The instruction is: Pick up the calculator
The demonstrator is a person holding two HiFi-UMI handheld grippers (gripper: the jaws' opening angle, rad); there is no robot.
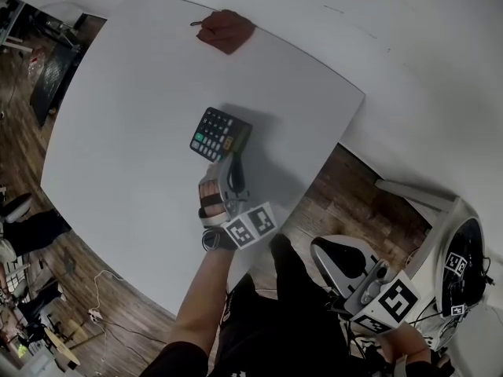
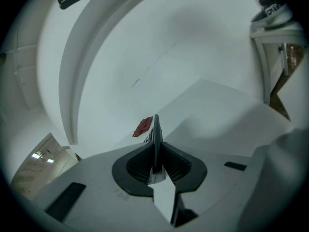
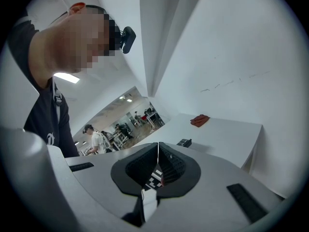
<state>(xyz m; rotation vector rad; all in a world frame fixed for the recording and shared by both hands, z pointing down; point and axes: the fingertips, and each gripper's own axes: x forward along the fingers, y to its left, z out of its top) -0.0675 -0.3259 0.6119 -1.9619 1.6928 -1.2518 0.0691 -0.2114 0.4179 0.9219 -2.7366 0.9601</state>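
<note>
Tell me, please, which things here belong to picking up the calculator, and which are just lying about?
Part of the job:
- calculator, raised off the table
- left claw, shut on the calculator's near edge

Just there:
- red cloth, at the table's far edge
- right claw, shut and empty, held off to the side

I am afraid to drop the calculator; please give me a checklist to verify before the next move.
1. Left hand-held gripper shut on calculator: ok.
2. Grip reaches well onto the calculator: not ok, near end only.
3. Calculator clear of table: cannot tell.
4. Red cloth away from it: ok.
5. Right hand-held gripper shut, empty, off the table: ok.
</note>
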